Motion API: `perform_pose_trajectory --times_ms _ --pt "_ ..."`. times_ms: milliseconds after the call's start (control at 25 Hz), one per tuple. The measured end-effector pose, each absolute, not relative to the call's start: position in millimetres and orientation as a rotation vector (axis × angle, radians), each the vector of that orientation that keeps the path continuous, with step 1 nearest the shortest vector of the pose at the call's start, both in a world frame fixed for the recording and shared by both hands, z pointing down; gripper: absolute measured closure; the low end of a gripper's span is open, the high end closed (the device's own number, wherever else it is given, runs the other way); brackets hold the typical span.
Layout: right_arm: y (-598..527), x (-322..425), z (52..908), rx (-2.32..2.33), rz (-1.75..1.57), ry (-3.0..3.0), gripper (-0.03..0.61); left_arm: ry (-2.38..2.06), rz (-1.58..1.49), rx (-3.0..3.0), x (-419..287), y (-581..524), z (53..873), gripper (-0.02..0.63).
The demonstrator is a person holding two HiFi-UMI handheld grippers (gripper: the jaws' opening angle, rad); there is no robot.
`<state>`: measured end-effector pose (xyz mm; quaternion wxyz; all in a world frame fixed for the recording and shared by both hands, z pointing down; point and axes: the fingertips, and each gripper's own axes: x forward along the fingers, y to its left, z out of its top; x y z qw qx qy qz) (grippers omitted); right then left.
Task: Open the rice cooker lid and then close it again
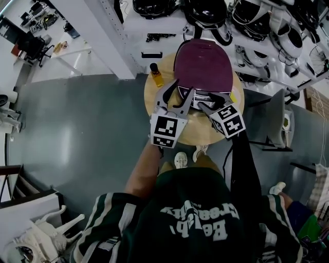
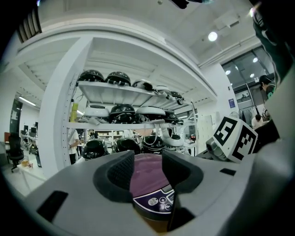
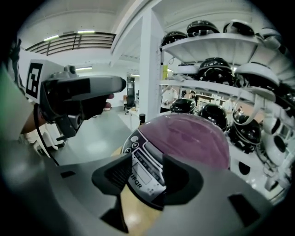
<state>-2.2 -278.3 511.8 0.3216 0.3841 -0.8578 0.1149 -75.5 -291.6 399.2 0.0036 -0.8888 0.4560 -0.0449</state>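
Observation:
The rice cooker [image 1: 203,67] stands on a round wooden table [image 1: 152,97], its purple lid [image 3: 189,138] down. A control panel [image 3: 144,167] faces me at its front. My left gripper [image 1: 179,95] is held level at the cooker's front left, jaws open, nothing between the pads; the cooker [image 2: 148,182] shows just beyond them. My right gripper [image 1: 215,102] tilts down at the cooker's front right, also open and empty, with the panel seen in its gap. The left gripper view catches the right gripper's marker cube [image 2: 235,138]; the right gripper view shows the left gripper [image 3: 78,99].
A small yellow bottle [image 1: 156,75] stands on the table left of the cooker. White shelves with dark helmets [image 1: 205,10] rise right behind the table. A shelf post [image 3: 152,69] stands at the left. Grey floor surrounds the table; a white chair [image 1: 36,236] lies at bottom left.

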Motion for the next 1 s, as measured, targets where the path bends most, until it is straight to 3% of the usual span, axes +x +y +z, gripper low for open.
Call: perform_pose_trajectory --times_ms 1000 --pt "-282.7 0.6 512.2 1.089 0.287 -2.260 0.342 1.413 -0.133 -2.823 -66.1 -303.3 402.5 0.442"
